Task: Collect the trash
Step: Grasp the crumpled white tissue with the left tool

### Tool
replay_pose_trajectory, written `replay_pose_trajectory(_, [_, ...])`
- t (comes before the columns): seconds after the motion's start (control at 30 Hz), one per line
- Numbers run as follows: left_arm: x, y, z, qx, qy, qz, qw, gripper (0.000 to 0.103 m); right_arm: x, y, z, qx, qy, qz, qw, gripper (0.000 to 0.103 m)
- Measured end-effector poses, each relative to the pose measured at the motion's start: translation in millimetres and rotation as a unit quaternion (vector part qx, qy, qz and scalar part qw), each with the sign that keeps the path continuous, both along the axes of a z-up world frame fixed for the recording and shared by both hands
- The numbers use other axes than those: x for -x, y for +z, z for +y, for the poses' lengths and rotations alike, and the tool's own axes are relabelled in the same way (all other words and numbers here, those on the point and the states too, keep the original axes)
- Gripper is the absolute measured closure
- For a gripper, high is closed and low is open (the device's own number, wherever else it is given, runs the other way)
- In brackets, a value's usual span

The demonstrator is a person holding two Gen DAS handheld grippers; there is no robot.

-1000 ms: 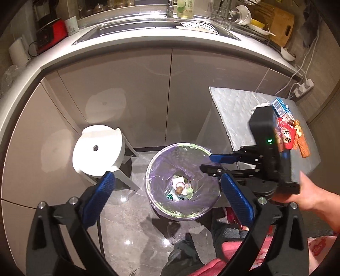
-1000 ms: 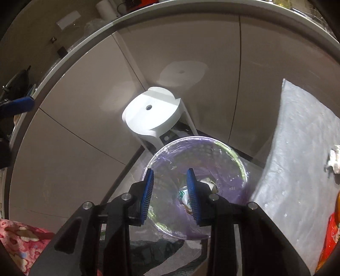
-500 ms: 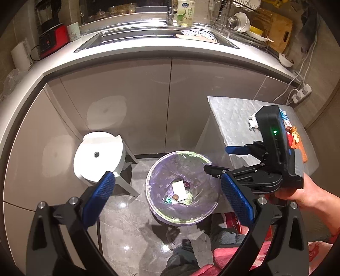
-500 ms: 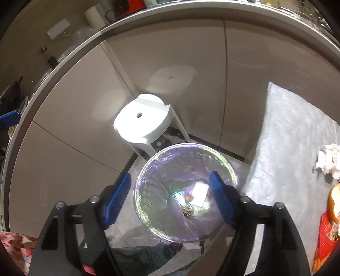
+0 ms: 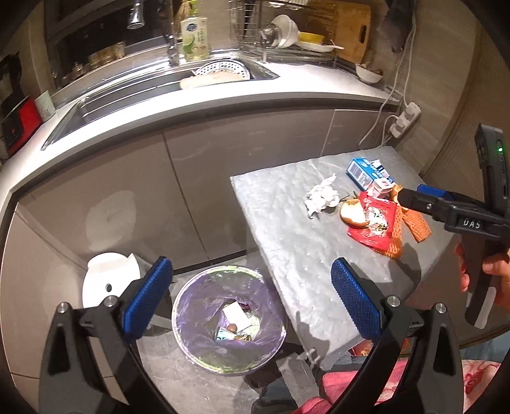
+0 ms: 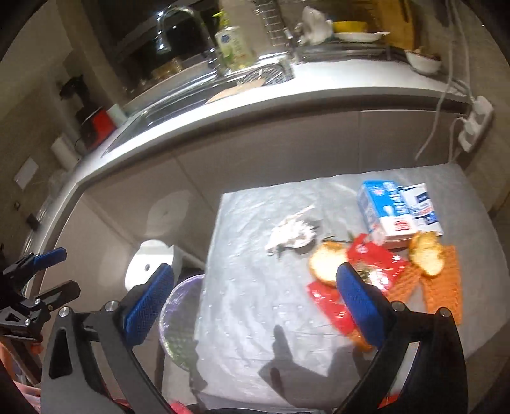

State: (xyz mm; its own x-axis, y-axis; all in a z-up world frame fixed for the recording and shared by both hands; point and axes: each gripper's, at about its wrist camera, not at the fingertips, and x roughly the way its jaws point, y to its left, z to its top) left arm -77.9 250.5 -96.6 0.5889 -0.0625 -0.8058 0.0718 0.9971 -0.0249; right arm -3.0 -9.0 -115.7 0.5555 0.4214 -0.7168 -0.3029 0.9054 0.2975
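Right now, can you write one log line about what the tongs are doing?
left tongs: open, empty | right tongs: just opened, empty, over table | bin: trash inside | left: tissue, red wrapper

white stool (image 5: 105,280) lower left | sink (image 5: 165,86) upper centre | dish soap bottle (image 5: 193,38) top | power strip (image 5: 405,119) upper right | cutting board (image 5: 347,28) top right

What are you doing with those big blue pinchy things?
A person is picking up trash from the little table and dropping it into the purple-lined bin on the floor. Both grippers are empty now. The right gripper has just been opening its fingers and points at the rubbish left: a crumpled tissue, red wrapper, orange netting and a carton.
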Motion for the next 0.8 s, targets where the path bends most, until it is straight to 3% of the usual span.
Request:
replay_pose_trajectory(0.27, [-76.4,-42.6,-84.7,0.010,-0.081,0.009,0.9966,0.008,-8.4,-4.1,-95.5,0.023,-0.062,0.007,0.998,0.002])
replay_pose_trajectory(0.57, [-174.8,-112.6,-126.4,0.024,-0.089,0.065,0.9936,0.009,-8.7,-10.3,-170.5,0.045,-0.098,0.014,0.994,0.002])
replay_pose_trajectory(0.67, [-192.6,-131.3,-132.9,0.018,-0.088,0.084,0.9924,0.025,-14.5,-15.8,-189.6,0.043,-0.111,0.022,0.993,0.002])
replay_pose_trajectory(0.8, [-206.5,-152.8,-141.9,0.009,-0.081,0.120,0.9895,0.036,-28.9,-22.2,-202.5,0.038,-0.116,0.031,0.992,0.002])
